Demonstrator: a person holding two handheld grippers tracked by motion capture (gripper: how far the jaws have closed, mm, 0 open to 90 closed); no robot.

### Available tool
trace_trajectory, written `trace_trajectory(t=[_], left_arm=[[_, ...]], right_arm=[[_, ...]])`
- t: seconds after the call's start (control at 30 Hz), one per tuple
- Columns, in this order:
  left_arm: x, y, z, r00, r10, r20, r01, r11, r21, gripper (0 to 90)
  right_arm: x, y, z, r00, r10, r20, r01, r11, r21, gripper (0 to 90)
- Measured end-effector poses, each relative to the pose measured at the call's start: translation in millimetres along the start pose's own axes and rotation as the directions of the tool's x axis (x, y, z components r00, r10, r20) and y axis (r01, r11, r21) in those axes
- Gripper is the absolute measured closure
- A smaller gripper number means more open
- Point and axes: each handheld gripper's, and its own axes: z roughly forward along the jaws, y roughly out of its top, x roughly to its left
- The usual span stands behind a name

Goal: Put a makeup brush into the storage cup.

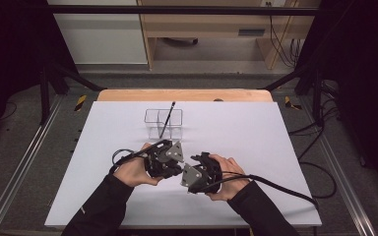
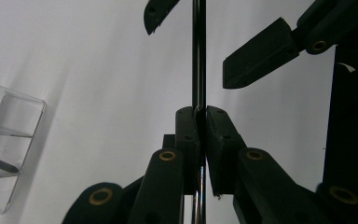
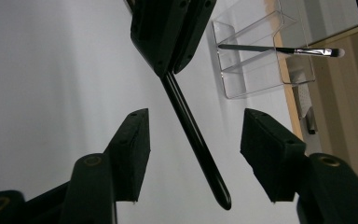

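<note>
Near the front middle of the white table, my left gripper (image 1: pixel 176 166) is shut on a thin black handle (image 2: pixel 198 56). Its two jaws press together on the stick (image 2: pixel 198 116). My right gripper (image 1: pixel 189 173) faces it, tip to tip. In the right gripper view, the right gripper (image 3: pixel 193 135) stands open with the glossy handle (image 3: pixel 200 156) slanting between its jaws, touching neither. The left gripper (image 3: pixel 170 65) clamps the handle's upper end. The handle's far end is hidden.
A clear acrylic organizer (image 1: pixel 150 118) stands behind the grippers toward the table's back, with a makeup brush (image 1: pixel 167 119) leaning in it, bristles up (image 3: pixel 335 52). The white tabletop (image 1: pixel 256 142) stretches wide on both sides. Black cables trail from both grippers.
</note>
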Motion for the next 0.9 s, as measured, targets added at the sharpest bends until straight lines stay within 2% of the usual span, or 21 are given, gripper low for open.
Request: trace_trajectory(t=[0.23, 0.33, 0.6, 0.9], left_arm=[[0.0, 1.5, 0.0, 0.9999, 0.012, 0.002, -0.012, 0.9999, 0.008, 83.4], [-0.1, 2.1, 0.2, 0.9999, 0.015, 0.003, -0.015, 0.9998, 0.011, 83.4], [-0.4, 3.3, 0.9, 0.9997, 0.022, 0.006, -0.022, 0.9994, 0.025, 83.4], [-1.0, 4.1, 2.3, 0.9997, 0.024, 0.011, -0.024, 0.9993, 0.029, 83.4]], right_arm=[[2.4, 2.3, 1.6, 0.9987, -0.050, -0.004, 0.050, 0.999, 0.007, 50.2], [4.1, 2.6, 2.0, 0.9985, -0.055, -0.002, 0.055, 0.998, 0.011, 52.5], [7.1, 2.2, 4.4, 0.9936, -0.113, -0.001, 0.113, 0.993, 0.027, 59.6], [9.1, 2.6, 4.7, 0.9915, -0.127, -0.030, 0.128, 0.991, 0.026, 68.6]])
